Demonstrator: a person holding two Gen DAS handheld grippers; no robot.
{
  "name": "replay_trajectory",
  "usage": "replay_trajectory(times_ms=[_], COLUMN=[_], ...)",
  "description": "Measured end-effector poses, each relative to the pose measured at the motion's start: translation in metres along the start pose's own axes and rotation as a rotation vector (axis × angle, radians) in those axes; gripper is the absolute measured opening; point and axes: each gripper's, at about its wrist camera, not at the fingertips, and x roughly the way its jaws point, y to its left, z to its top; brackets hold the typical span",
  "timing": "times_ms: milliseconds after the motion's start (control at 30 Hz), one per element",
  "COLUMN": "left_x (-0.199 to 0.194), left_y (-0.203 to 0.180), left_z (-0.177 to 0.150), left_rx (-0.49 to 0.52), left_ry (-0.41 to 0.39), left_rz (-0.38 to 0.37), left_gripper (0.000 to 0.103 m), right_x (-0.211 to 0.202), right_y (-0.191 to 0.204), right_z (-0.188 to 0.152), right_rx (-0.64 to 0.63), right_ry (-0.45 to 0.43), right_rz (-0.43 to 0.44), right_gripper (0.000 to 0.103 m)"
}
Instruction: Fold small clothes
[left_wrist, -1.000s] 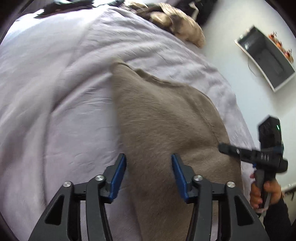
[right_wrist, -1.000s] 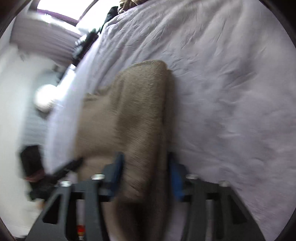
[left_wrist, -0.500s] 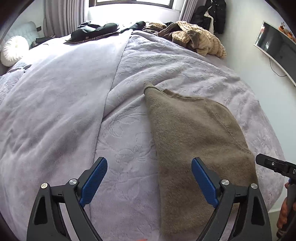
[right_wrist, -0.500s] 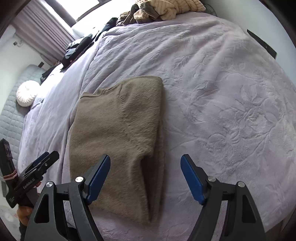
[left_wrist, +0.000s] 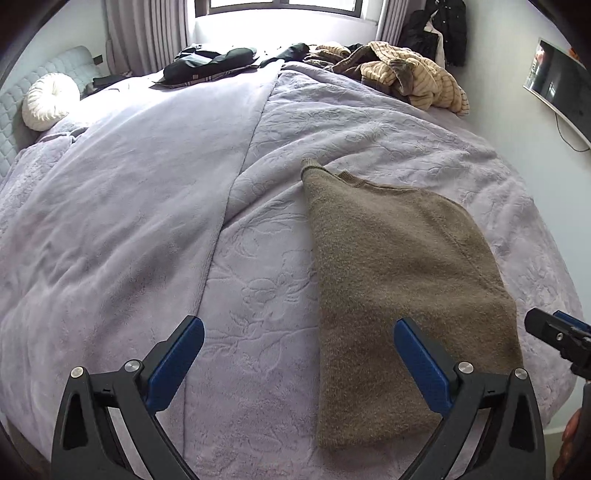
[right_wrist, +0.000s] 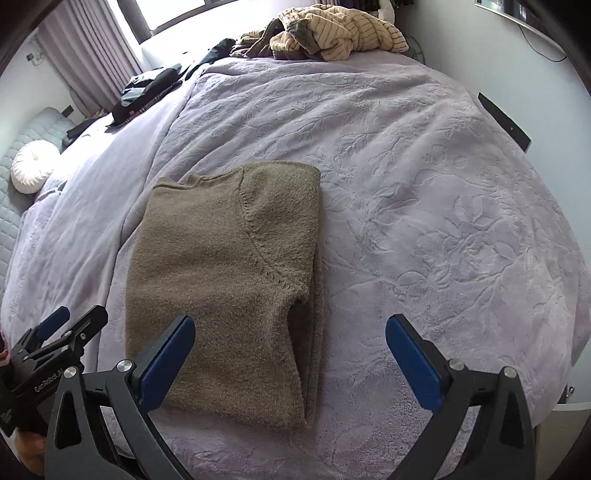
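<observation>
I have both grippers spread wide and holding nothing. My left gripper (left_wrist: 298, 360) hangs above the near edge of the bed (left_wrist: 147, 206), its blue pads (left_wrist: 176, 363) well apart; the left pad sits over bare blanket, the right pad over the near left part of the sweater (left_wrist: 399, 288). My right gripper (right_wrist: 290, 362) is just as wide: its left pad overlaps the sweater's (right_wrist: 225, 280) near end in my view, and its right pad is over the lilac blanket (right_wrist: 424, 206). I cannot tell how high either one is above the cloth.

The brown knit sweater lies flat on the blanket, folded into a long narrow shape that runs from the near edge of the bed away toward the middle. Its neck end points away from me. In the right wrist view a folded layer shows along its right side, with a raglan seam crossing the top layer at a slant. Neither gripper touches it, as far as I can see.

In the left wrist view the tip of my right gripper (left_wrist: 557, 336) shows at the right edge, just beside the sweater's near right corner. In the right wrist view my left gripper (right_wrist: 55, 343) shows at the lower left, near the sweater's left edge.

At the far end of the bed lies a pile of striped clothes (left_wrist: 406, 79), with dark clothes (left_wrist: 210, 62) to its left. A round white cushion (left_wrist: 50, 99) sits by the headboard.
</observation>
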Motion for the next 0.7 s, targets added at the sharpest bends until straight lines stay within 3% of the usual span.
replay_trajectory(times_ms=[700], left_x=[-0.028], left_y=[-0.012], left_z=[-0.006], left_rx=[0.061], left_ry=[-0.052], left_rz=[0.040], left_gripper=[0.103], right_x=[-0.016], right_y=[0.013], right_z=[-0.013], right_rx=[-0.062], right_ry=[-0.038], right_rz=[-0.099], right_gripper=[0.103])
